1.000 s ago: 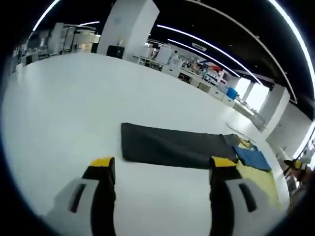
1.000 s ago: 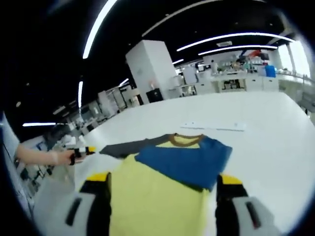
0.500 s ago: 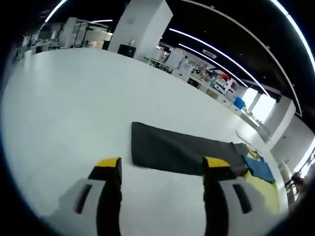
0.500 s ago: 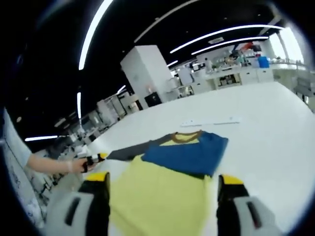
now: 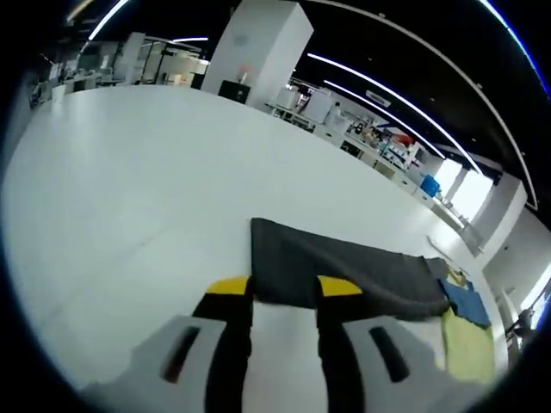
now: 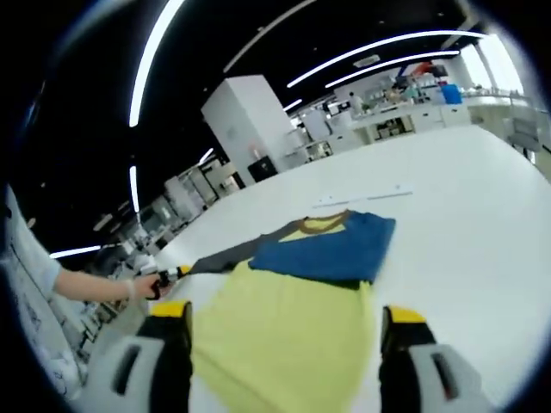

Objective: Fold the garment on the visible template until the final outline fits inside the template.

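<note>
Two-tone shirt spread on a white tabletop (image 5: 129, 198)

The left tool (image 5: 284, 289), jaws narrowed, sits at the edge of the garment's grey sleeve (image 5: 336, 271). The right tool (image 6: 284, 320), jaws wide apart, hovers over the garment (image 6: 293, 292), its yellow body nearest, with a blue sleeve folded across it.

Large open lab hall: white pillar (image 5: 251, 53), long ceiling light strips (image 6: 392, 45), equipment benches (image 5: 362, 138) behind.
</note>
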{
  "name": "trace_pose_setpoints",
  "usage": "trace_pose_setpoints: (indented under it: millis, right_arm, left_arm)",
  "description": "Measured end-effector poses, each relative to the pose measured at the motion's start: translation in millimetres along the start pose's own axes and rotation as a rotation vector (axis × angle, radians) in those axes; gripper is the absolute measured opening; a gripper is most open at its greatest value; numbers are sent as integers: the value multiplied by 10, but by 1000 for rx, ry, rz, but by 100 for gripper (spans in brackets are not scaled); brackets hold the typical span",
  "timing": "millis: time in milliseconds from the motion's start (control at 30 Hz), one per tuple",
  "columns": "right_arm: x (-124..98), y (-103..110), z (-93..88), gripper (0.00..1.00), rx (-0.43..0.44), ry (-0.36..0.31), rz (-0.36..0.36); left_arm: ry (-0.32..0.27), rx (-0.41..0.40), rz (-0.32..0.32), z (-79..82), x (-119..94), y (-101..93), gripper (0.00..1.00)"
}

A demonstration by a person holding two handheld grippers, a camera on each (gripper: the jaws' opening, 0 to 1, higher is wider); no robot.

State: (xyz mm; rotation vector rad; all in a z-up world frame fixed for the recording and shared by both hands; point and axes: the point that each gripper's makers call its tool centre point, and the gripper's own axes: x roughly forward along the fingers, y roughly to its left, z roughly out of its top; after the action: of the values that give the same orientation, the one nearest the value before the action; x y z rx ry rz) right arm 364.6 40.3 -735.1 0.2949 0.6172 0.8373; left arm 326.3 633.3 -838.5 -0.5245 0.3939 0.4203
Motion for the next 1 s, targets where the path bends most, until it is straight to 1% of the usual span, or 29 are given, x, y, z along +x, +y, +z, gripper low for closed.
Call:
trace_pose_setpoints:
  millis: [33,133,200,267,367,433,500,600,633,667,733,800,900,967,1000]
  right_arm:
    - [0,-8,2,91,0,0,-2]
    - [-9,-38,-6,91,5,2,-6]
    - [-15,-57,-14,91,5,4,-7]
    - [-18,-63,-20,91,7,7,-9]
    - [-18,-45,-13,91,10,1,-8]
    - [-14,-52,-13,91,14,1,-7]
    - [-11,-53,-15,91,12,2,-5]
    - [-4,-23,-11,91,9,0,-3]
    - [-7,-56,-2,91,11,-1,-3]
    - [-7,-67,-2,91,10,-1,-5]
    - [0,-42,-6,90,12,-3,-3]
    - [7,-6,-11,90,17,-5,-2]
    - [8,-15,-1,90,21,-12,4]
    - [10,-14,6,90,24,-17,7]
    - [9,-8,10,90,23,-20,9]
  left_arm:
    - [1,-10,6,-1,-4,7,17]
    - [0,-39,28,6,29,110,10]
    - [12,-88,28,-16,16,101,5]
    - [16,-76,24,-15,-8,81,1]
    - [15,-83,15,-21,-55,48,0]
    - [11,-94,8,-13,-37,30,0]
    - [2,-103,-5,34,-39,10,0]
    - [-14,-126,-70,167,-51,-153,0]
    - [-26,-118,-102,230,-57,-234,0]
    - [-30,-113,-110,251,-53,-252,0]
    - [-37,-90,-169,352,-63,-416,0]
    - [-44,-64,-227,445,-106,-620,0]
    - [-28,-5,-281,537,-98,-827,0]
    - [-32,6,-310,631,-84,-954,0]
    - [-42,0,-330,697,-93,-1050,0]
